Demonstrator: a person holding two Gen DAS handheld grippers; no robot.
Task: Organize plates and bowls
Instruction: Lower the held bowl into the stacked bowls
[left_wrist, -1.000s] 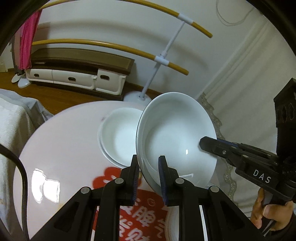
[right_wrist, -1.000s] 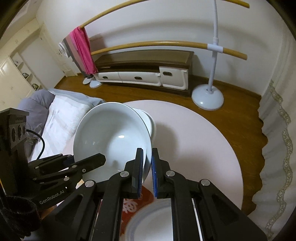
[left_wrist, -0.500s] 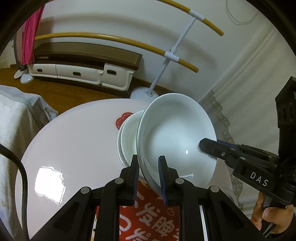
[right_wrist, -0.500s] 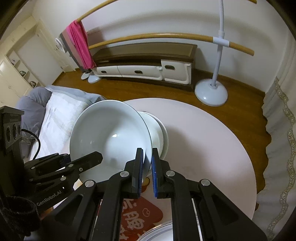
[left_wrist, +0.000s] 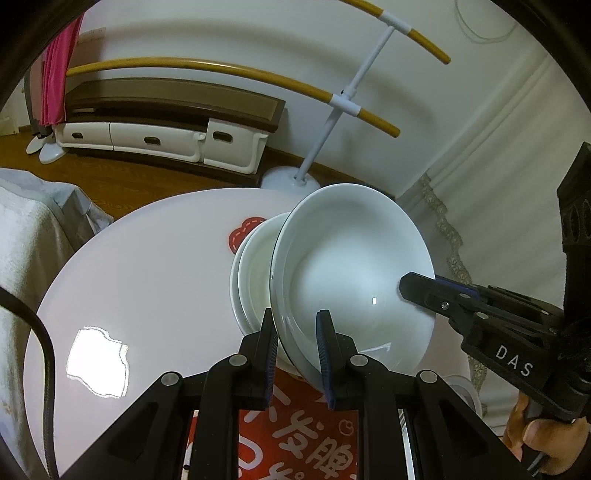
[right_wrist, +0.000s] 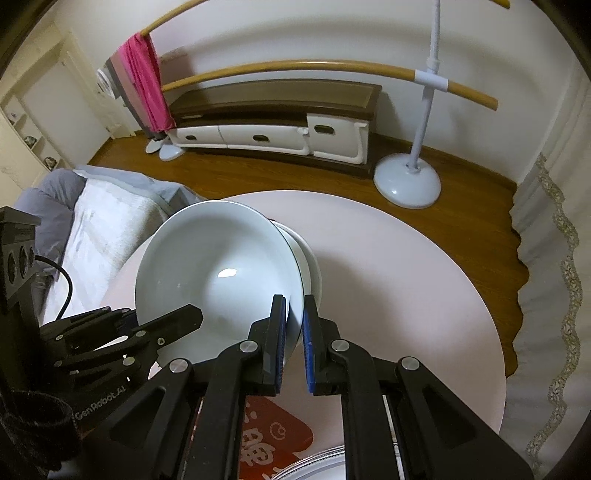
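both grippers are angled steeply down at the round pink worktop (right_wrist: 406, 280) and they're sharing one big white bowl (left_wrist: 354, 273). the left gripper (left_wrist: 297, 354) pinches the near rim of that bowl, one blue-padded finger (left_wrist: 272, 350) on the outside wall and the other inside the basin. the right gripper (right_wrist: 293, 343) pinches the rim on the opposite side, its jaws pressed almost together with just the thin edge of the bowl wall between them. in the left wrist view you can see the right gripper's black finger reaching in from the right onto the bowl's inside, and a bit of the person's hand (left_wrist: 543, 432) wrapped round its handle at the lower right.

the bowl is tipped, mouth facing back toward the cameras, and held between the two grippers. right behind it, on the far side from the fingers, sits a second white bowl (left_wrist: 251, 280) on the worktop, and the held bowl's underside is right up against or inside it; can't tell if they're actually touching. the held bowl is empty, just a light glint in the bottom.

below the grippers, closest to the cameras, there's a red mat with white characters (left_wrist: 314, 435) on the worktop, and in the right wrist view the rim of a patterned plate (right_wrist: 321, 465) pokes in at the bottom edge. beyond the bowls there's a small red heart-ish sticker (left_wrist: 243, 232).
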